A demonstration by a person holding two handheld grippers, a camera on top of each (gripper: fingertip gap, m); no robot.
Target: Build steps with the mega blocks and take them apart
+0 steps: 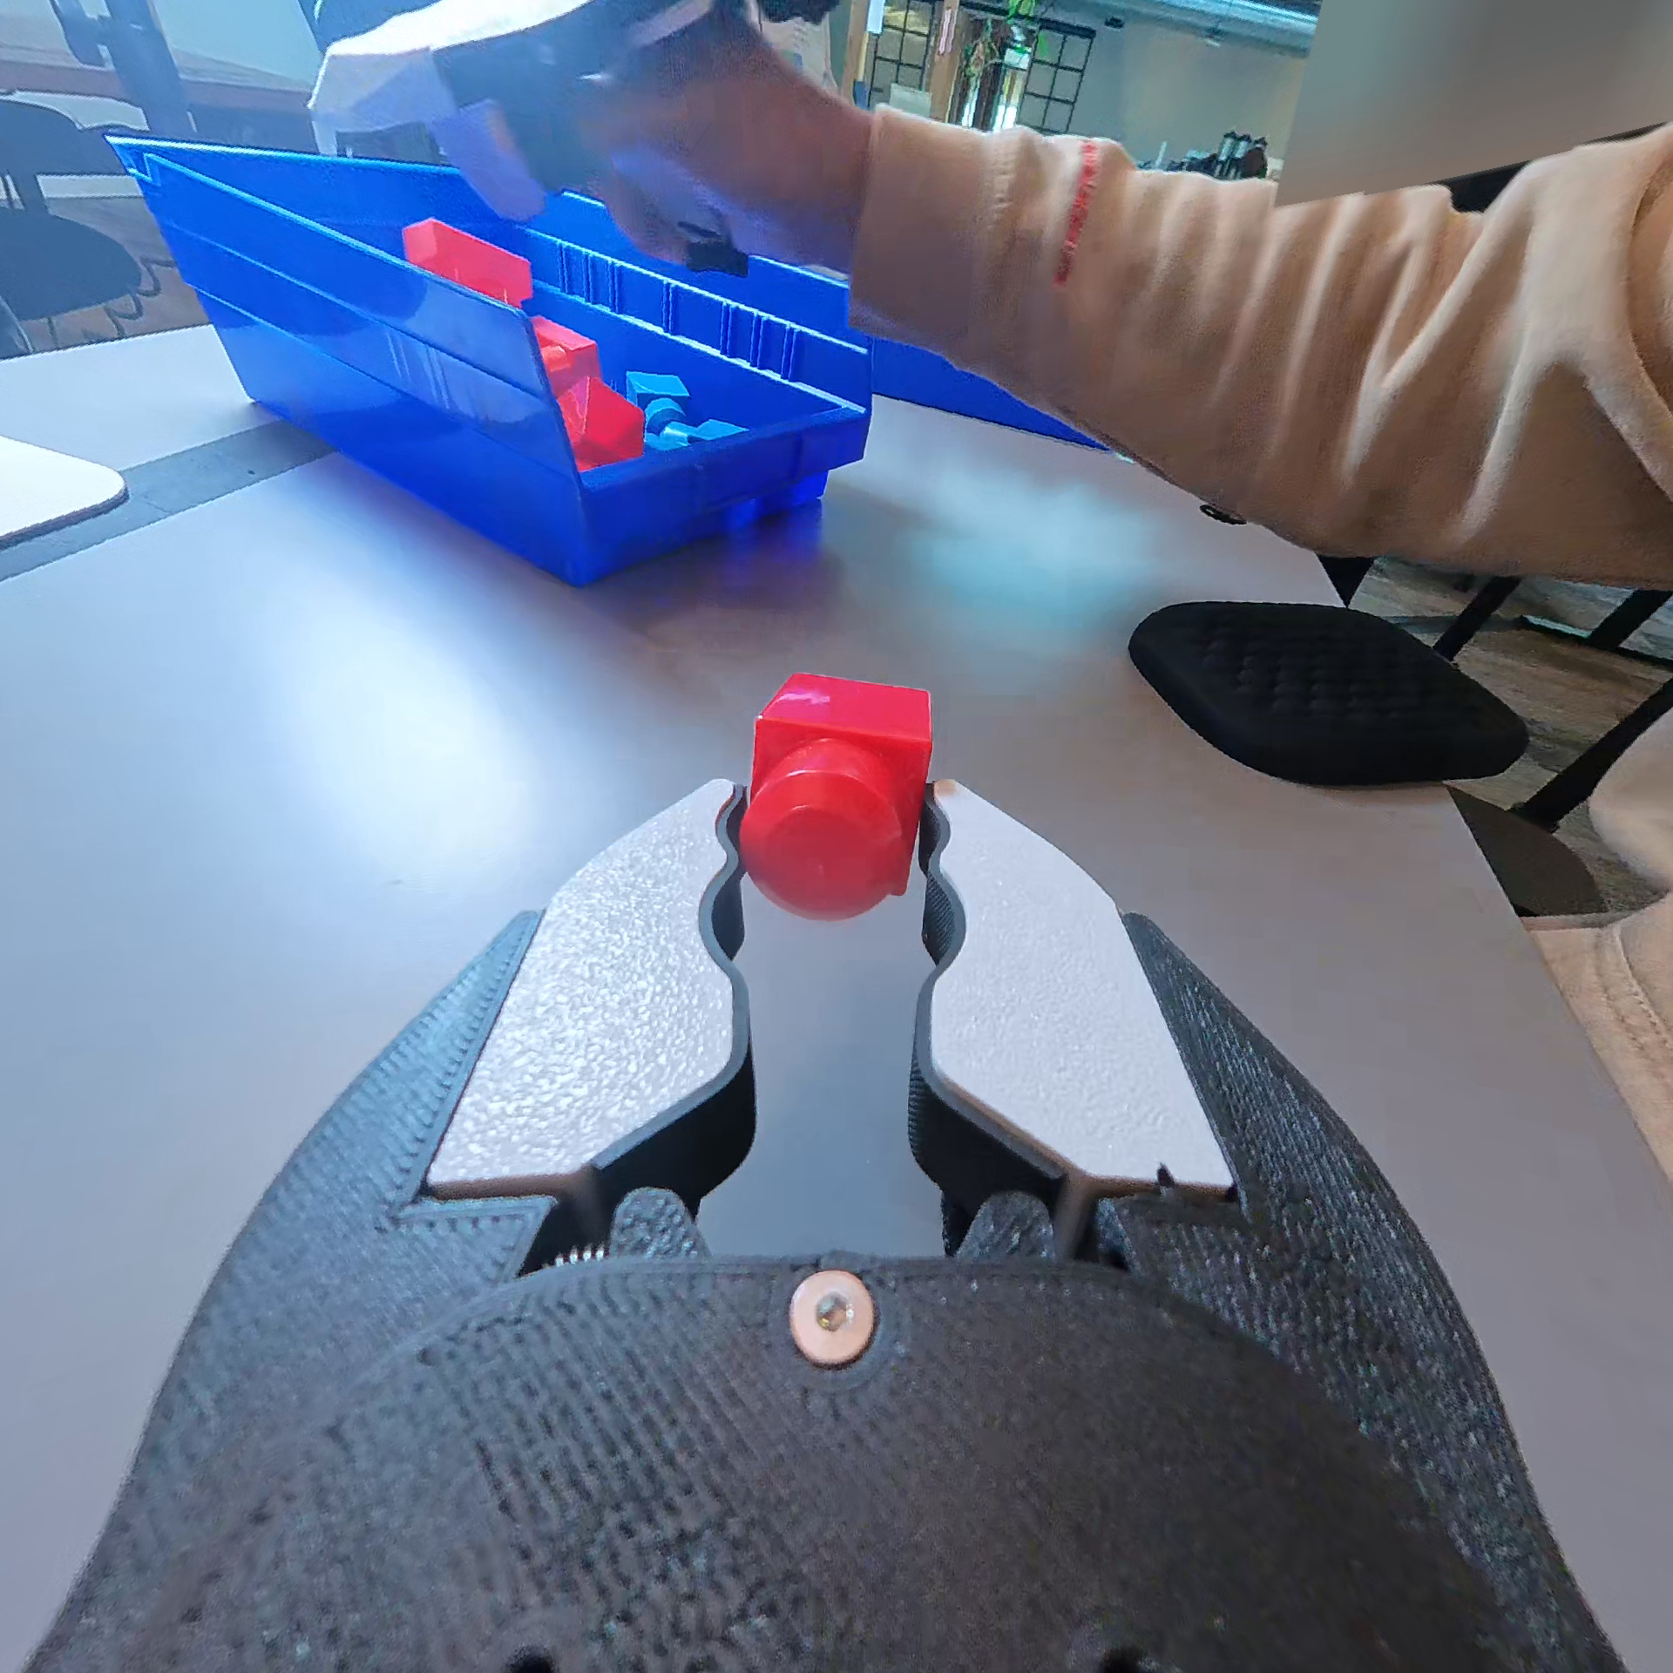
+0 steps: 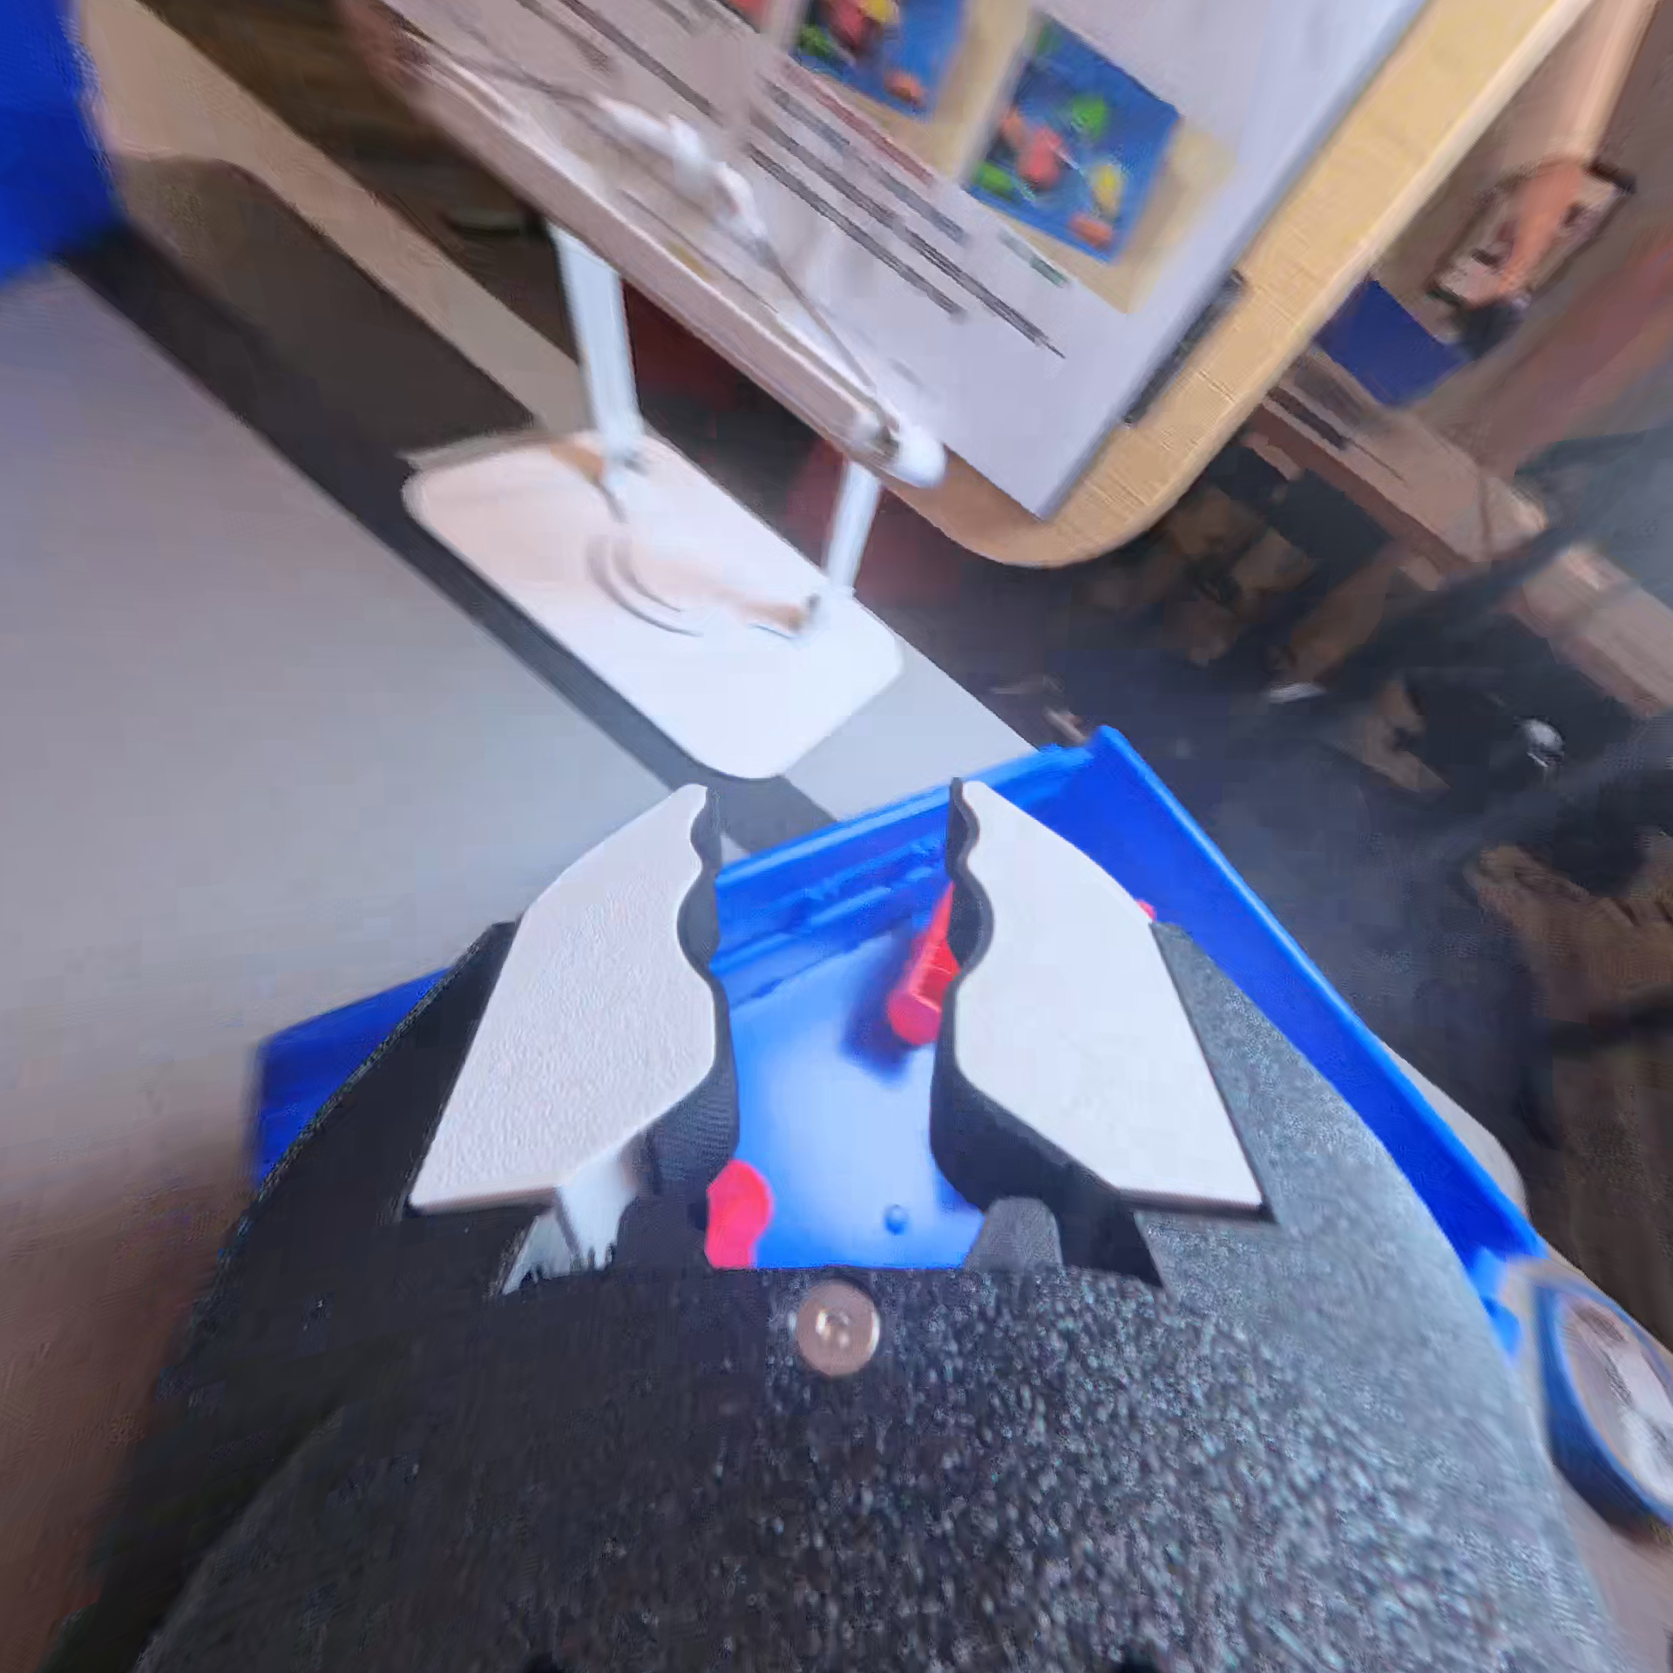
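Note:
My left gripper [image 1: 837, 797] is shut on a red one-stud mega block [image 1: 837, 788], stud pointing toward the camera, low over the grey table [image 1: 362, 769]. A blue bin [image 1: 507, 398] stands at the back left with several red blocks [image 1: 588, 407] and light blue blocks [image 1: 670, 412] inside. My right gripper [image 1: 579, 118], blurred, hovers above that bin. In the right wrist view my right gripper [image 2: 833, 797] is open and empty over the blue bin [image 2: 1222, 905]. A red block [image 2: 923, 987] lies under it and another red piece [image 2: 738, 1213] sits near the finger base.
A person's arm in a beige sleeve [image 1: 1267, 344] reaches across from the right. A black chair seat [image 1: 1322, 688] sits beside the table's right edge. A white stand base [image 2: 652, 597] with a board above it stands left of the bin, also showing in the left wrist view [image 1: 45, 484]. Left tips to right tips: about 30 cm.

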